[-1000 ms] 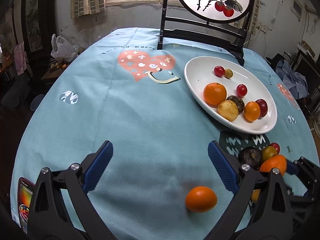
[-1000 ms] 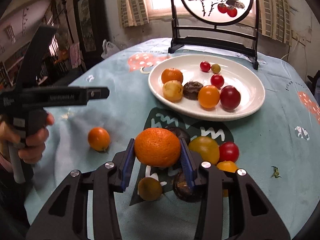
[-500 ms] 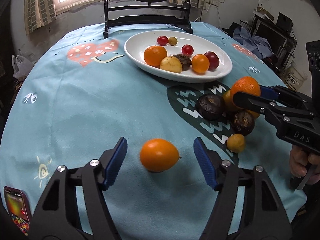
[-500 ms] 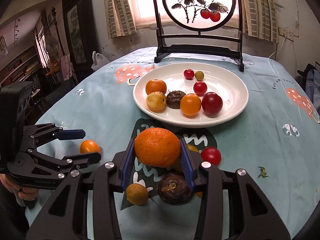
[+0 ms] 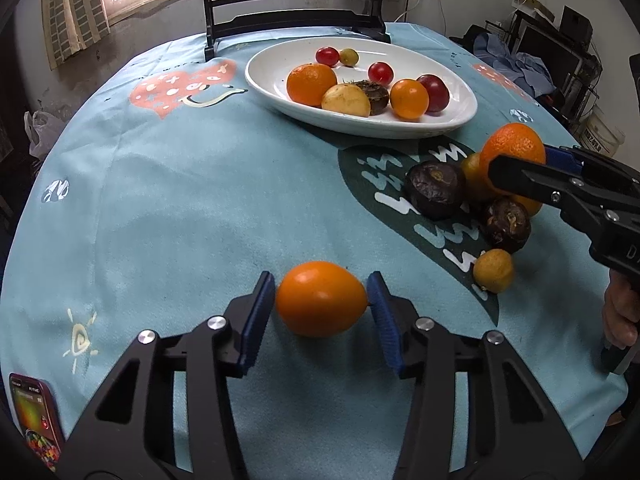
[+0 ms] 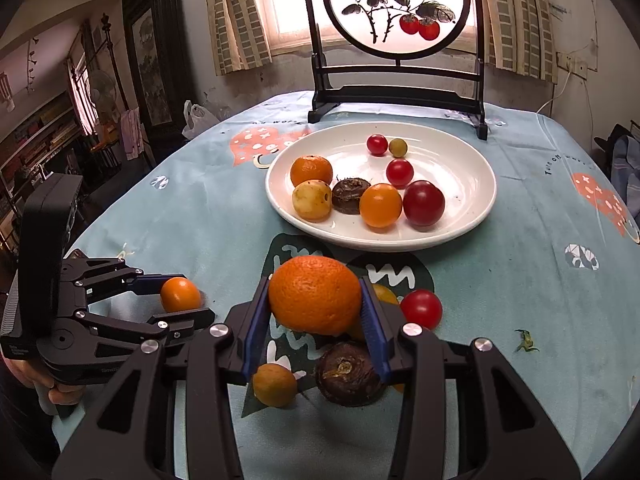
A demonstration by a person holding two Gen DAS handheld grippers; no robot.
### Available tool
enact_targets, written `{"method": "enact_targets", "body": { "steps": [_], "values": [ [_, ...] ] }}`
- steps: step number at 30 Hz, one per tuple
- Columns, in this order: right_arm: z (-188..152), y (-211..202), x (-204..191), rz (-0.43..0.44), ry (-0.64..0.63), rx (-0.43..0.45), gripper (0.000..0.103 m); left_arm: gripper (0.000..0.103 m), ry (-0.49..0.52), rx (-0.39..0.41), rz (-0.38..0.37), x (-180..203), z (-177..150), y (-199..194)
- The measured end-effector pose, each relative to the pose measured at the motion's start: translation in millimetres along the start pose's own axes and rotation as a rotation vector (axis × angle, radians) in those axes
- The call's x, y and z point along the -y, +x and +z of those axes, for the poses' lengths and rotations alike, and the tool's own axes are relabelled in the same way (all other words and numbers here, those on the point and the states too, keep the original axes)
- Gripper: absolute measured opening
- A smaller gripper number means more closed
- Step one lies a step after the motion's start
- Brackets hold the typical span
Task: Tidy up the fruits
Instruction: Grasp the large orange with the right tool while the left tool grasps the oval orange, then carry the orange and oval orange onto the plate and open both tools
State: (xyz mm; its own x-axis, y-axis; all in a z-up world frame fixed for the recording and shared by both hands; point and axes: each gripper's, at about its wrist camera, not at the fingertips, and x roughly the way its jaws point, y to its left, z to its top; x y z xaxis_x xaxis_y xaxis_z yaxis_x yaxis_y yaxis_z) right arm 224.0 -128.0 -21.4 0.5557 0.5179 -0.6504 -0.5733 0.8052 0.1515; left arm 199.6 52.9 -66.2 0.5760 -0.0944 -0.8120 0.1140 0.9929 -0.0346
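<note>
A white oval plate [image 5: 460, 92] [image 6: 472, 184] holds several fruits. My left gripper [image 5: 321, 304] is shut on a small smooth orange fruit [image 5: 321, 298] resting on the blue tablecloth; it also shows in the right wrist view [image 6: 180, 294]. My right gripper [image 6: 316, 300] is shut on a large rough orange [image 6: 315, 294] [image 5: 512, 148], held above a cluster of loose fruits: dark brown ones [image 5: 434, 190] [image 6: 348, 374], a small yellow one [image 5: 493, 271] [image 6: 275, 385] and a red tomato [image 6: 421, 309].
A black framed round screen stand [image 6: 400, 96] stands behind the plate. A phone [image 5: 34, 412] lies at the table's front left edge. A white plastic bag [image 6: 196, 118] sits beyond the far left edge.
My left gripper moved forward around the small orange fruit and closed on it. My right gripper kept hold of the large orange and rose a little.
</note>
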Motion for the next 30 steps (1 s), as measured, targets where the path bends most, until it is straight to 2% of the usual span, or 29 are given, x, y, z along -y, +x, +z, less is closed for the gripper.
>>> {"method": "enact_targets", "body": {
  "steps": [1,10,18,22,26,30],
  "values": [
    [0,0,0,0.000,-0.001,0.000,0.044,0.045,0.003,0.002,-0.001,1,0,0],
    [2,-3,-2,-0.009,-0.008,0.019,0.044,0.044,-0.008,0.022,0.002,5,3,-2],
    [7,-9,3,0.004,0.004,0.062,0.044,0.044,-0.037,0.094,-0.067,20,22,-19],
    [25,-10,20,0.014,0.058,0.089,0.044,0.044,-0.045,0.145,-0.086,31,58,-29],
    [49,-6,43,-0.020,0.108,0.118,0.044,0.044,-0.096,0.184,-0.090,31,104,-26],
    [71,7,63,-0.059,0.138,0.133,0.044,0.044,-0.124,0.190,-0.040,30,143,-9]
  ]
}}
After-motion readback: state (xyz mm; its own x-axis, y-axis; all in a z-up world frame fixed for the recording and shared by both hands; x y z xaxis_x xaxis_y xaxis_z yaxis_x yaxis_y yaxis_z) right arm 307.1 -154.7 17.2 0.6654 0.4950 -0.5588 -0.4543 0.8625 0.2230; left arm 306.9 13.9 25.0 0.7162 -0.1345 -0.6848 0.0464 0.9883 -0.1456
